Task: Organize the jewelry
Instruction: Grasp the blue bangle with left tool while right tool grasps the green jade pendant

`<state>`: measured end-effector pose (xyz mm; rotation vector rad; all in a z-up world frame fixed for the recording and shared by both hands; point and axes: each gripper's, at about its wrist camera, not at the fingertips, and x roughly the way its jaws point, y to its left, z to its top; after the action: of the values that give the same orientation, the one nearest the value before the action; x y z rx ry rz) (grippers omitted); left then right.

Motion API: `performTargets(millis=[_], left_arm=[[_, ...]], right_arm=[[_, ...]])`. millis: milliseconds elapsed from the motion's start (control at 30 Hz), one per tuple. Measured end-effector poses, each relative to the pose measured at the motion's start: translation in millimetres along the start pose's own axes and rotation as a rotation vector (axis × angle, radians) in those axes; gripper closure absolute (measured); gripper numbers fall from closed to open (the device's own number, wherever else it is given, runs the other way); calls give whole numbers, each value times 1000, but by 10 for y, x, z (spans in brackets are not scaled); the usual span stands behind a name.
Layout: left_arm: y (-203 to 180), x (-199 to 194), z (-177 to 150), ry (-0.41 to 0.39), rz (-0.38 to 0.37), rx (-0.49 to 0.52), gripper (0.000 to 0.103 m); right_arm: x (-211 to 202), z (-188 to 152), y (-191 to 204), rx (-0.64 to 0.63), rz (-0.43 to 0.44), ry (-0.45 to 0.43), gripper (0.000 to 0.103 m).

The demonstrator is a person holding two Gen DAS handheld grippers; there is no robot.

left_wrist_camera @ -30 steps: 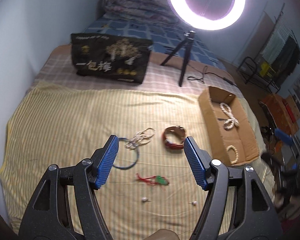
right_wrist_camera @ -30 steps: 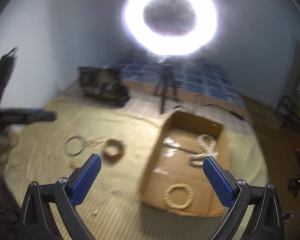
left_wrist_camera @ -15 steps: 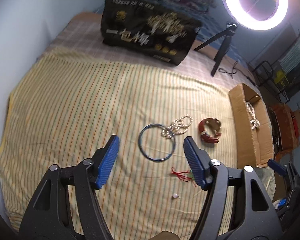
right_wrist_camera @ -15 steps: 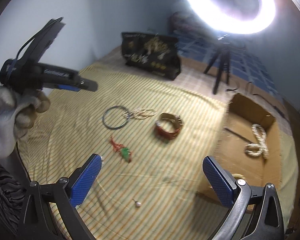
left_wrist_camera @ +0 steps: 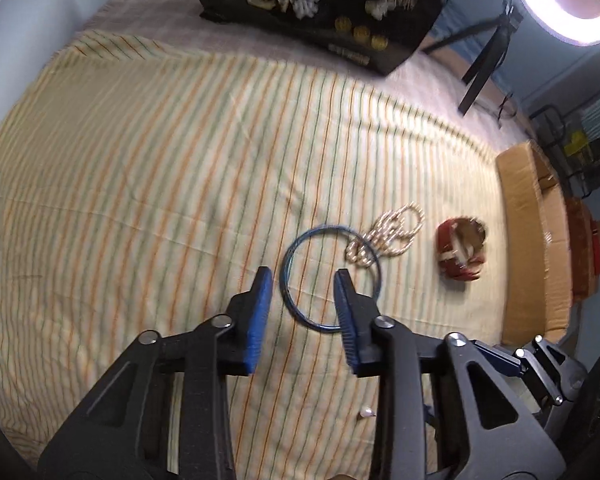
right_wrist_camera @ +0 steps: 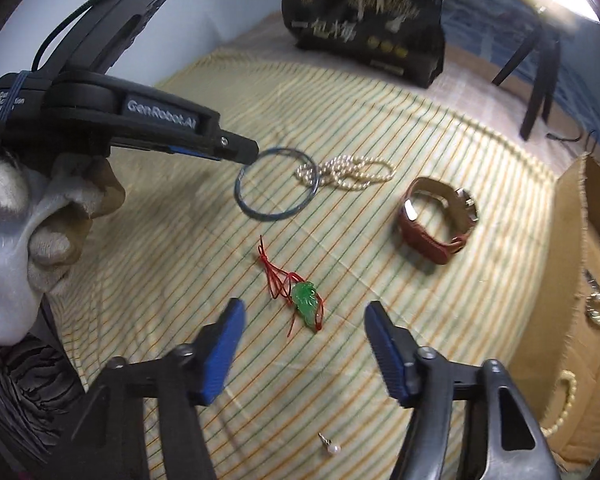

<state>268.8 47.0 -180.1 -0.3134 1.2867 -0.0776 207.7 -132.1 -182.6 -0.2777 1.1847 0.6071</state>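
Observation:
A blue bangle [left_wrist_camera: 329,278] lies on the striped cloth, overlapping a pearl necklace [left_wrist_camera: 388,236]. My left gripper [left_wrist_camera: 303,292] is open and empty, its fingers straddling the bangle's near-left rim just above it. A red-strapped watch [right_wrist_camera: 438,220] lies to the right. In the right wrist view the bangle [right_wrist_camera: 276,184] sits at the left gripper's tip. My right gripper [right_wrist_camera: 302,334] is open and empty, right over a green pendant on red cord [right_wrist_camera: 304,300]. A pearl earring [right_wrist_camera: 332,447] lies near me.
A cardboard box [right_wrist_camera: 580,280] at the right holds rope and bead jewelry. A black printed bag [right_wrist_camera: 364,28] and a ring light tripod [right_wrist_camera: 540,76] stand at the far side. The striped cloth [left_wrist_camera: 140,180] covers the bed.
Both grippers have moved lower and closer to the cloth. The left has narrowed and come over the bangle. The right has narrowed and come over the green pendant.

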Motion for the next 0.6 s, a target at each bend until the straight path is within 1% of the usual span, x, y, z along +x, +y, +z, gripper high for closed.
performTargets(millis=[100,167,267,333,567,600], left_arm=[[-21,113,-9,20,24,17,72],[-7,140,12,19,30,14,72],[29,183,55,25,14,-12,72],[25,219,83,27,15,-7,72],[-27,302,107,22,45,25,73],[-39,308,108,19,52,27,76]], right_arm=[[119,-9,13,-25,3,27,49],[187,-19,40,-48,-11,42,51],[261,-22,31,-47,-27,47,55],[287,-5,20,-44,-31,45,60],[386,27,113,-82,-85,50,61],[393,26,132,-88,-96,49,61]])
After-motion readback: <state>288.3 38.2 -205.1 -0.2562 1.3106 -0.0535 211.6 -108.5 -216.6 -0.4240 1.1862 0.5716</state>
